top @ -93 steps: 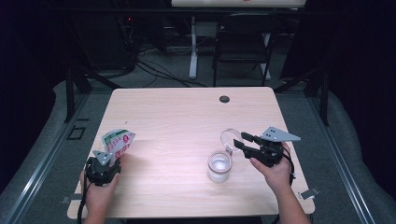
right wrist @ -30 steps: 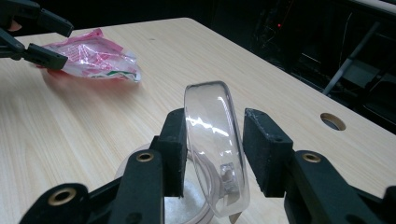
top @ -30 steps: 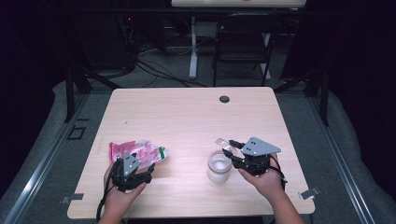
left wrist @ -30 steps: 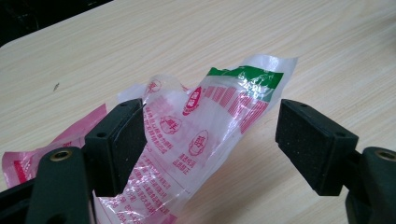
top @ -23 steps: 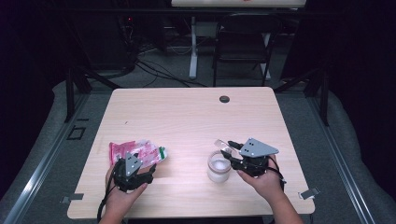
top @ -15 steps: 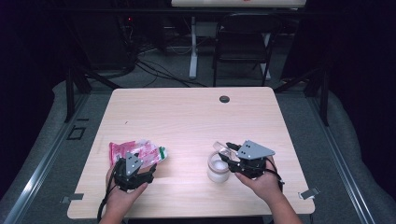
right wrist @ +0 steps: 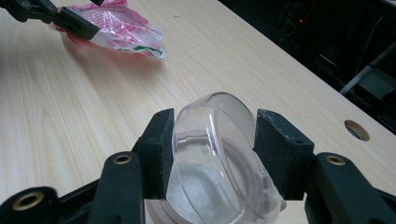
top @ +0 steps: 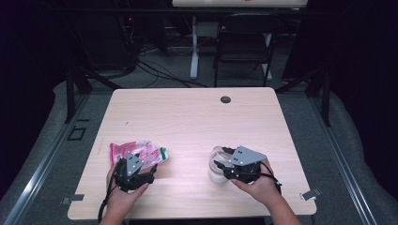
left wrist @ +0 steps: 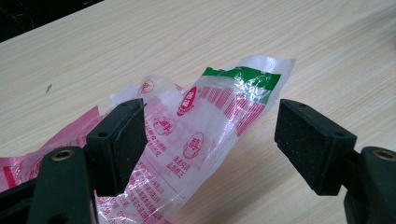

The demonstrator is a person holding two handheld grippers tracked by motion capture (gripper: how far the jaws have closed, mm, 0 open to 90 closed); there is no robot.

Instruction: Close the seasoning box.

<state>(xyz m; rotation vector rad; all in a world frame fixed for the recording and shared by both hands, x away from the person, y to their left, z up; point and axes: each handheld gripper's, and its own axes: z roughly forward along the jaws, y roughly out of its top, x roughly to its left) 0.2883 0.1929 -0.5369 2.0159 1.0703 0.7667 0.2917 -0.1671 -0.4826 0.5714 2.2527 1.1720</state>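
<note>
Since the earlier frames, both hands have drawn in toward the near edge of the table [top: 187, 112]: the plastic bag [top: 141, 151] has travelled from the far left edge to about 7 o'clock on the tabletop, and the right gripper [top: 224, 164] has slid in from 3 o'clock to close around the clear jar [top: 217, 169] at about 5 o'clock.

The right gripper's jaws are clamped on the jar's two sides, pads flat against the curved wall just below the rim, as the right gripper view [right wrist: 214, 140] shows. The jar [right wrist: 219, 154] leans toward the camera and holds a layer of white powder or grains at the bottom.

The left gripper [top: 141, 169] sits just at the near side of the bag, jaws spread wide, with the crumpled bag [left wrist: 205, 121] lying between them but not pinched; the left pad [left wrist: 119, 140] may brush the film.

The jar looks rigid, light and smooth, so a grip across its widest part is sound, though it could slip if squeezed near the rim. The bag is thin, limp and slippery; a bunched fold near its green-banded end seems the best purchase.
</note>
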